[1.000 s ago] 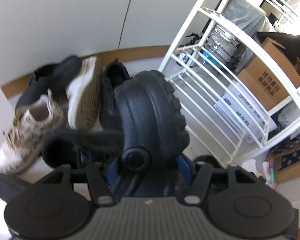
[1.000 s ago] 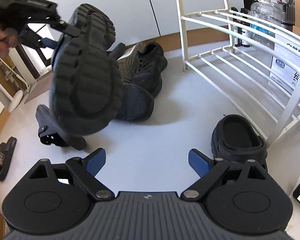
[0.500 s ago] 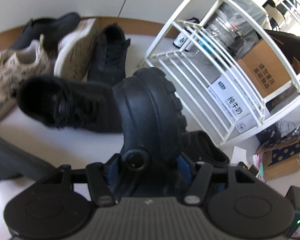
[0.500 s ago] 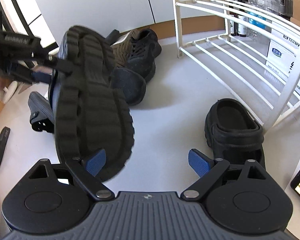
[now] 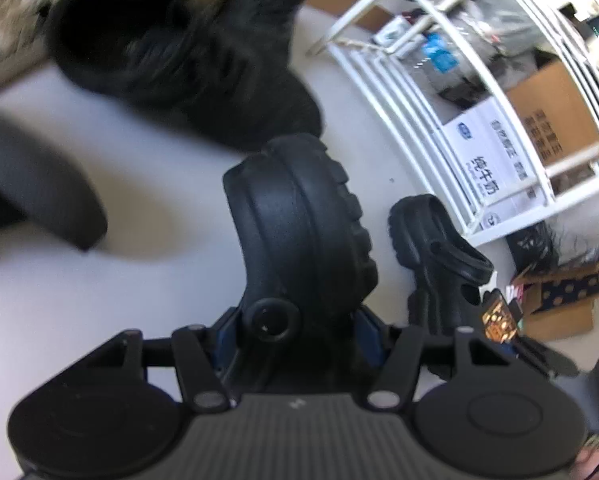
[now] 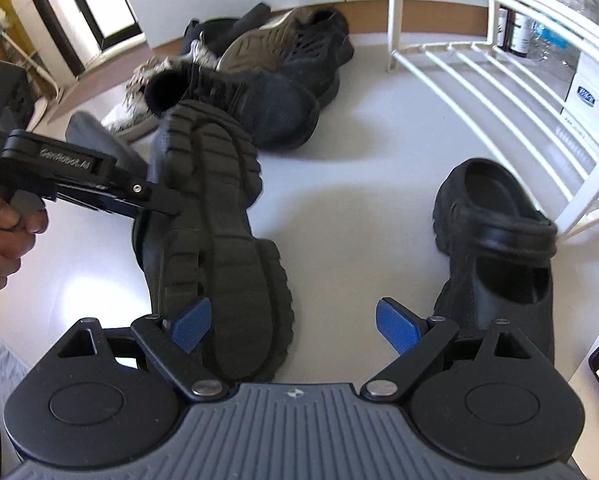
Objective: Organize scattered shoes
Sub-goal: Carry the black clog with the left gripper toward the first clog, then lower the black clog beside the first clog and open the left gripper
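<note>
Right wrist view, from the left edge: your hand [image 6: 3, 232] holds the left hand-held gripper [image 6: 155, 202], which is clenched on the side of a black clog [image 6: 219, 240]. That clog is turned so its lugged sole faces the camera, filling the lower middle of the frame. Above it, toward the upper middle, lies the pile of scattered shoes [image 6: 267, 76] on the pale floor [image 6: 351, 184]: black sneakers, a tan-soled one and a light patterned one. At the bottom, your right hand-held gripper [image 6: 293, 326] is released, its blue pads wide apart with nothing pressed between them; the held clog's heel shows just beside the left pad. To the right, a second black clog [image 6: 495, 236] sits upright on the floor, just beside the corner of the white wire rack [image 6: 479, 80] at the upper right.

Left wrist view: the same pile [image 5: 187, 52] is blurred at the upper left, the gripped clog [image 5: 299, 236] rises from the fingers in the centre, the other clog [image 5: 435, 256] lies right of it, and the rack [image 5: 427, 120] with cardboard boxes [image 5: 551, 116] behind it fills the right.
</note>
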Demonstrator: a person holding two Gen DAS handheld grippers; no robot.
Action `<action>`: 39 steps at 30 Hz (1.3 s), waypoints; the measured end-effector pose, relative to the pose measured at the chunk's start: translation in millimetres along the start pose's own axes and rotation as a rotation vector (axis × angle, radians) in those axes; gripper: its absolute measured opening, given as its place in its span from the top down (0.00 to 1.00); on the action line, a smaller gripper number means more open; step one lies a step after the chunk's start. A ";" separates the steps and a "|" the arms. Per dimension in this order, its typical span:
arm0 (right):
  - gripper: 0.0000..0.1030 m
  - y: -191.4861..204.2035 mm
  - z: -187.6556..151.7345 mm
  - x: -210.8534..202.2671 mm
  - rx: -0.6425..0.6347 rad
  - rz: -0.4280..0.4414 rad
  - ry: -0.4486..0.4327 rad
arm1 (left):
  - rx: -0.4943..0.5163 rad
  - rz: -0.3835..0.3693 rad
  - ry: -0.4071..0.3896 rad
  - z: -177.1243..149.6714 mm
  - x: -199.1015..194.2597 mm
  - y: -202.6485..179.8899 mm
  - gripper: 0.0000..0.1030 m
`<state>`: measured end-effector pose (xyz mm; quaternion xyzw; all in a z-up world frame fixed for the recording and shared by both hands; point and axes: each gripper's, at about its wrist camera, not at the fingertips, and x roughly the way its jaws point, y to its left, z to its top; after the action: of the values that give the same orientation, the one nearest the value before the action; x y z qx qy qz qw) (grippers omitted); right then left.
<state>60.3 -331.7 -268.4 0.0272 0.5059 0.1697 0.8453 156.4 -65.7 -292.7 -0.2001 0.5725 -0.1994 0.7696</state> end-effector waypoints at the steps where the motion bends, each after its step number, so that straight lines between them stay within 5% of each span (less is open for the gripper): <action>1: 0.10 1.2 -0.5 1.8 -0.001 0.002 0.005 | -0.002 -0.002 0.001 0.4 1.0 0.3 0.38; 7: 0.10 14.4 -1.1 5.1 -0.025 0.011 0.017 | -0.018 0.012 0.014 3.3 10.7 1.6 0.36; 11: 0.10 19.6 -0.9 2.7 -0.038 -0.003 0.009 | 0.029 0.052 -0.013 -1.4 0.6 -12.5 0.14; 39: 0.10 29.5 7.0 2.2 -0.117 0.010 -0.017 | -0.059 0.060 -0.026 -13.7 -23.8 6.4 0.14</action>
<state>59.7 -302.4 -260.5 -0.0184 0.4877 0.2033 0.8488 137.4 -48.6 -280.6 -0.2083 0.5737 -0.1568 0.7765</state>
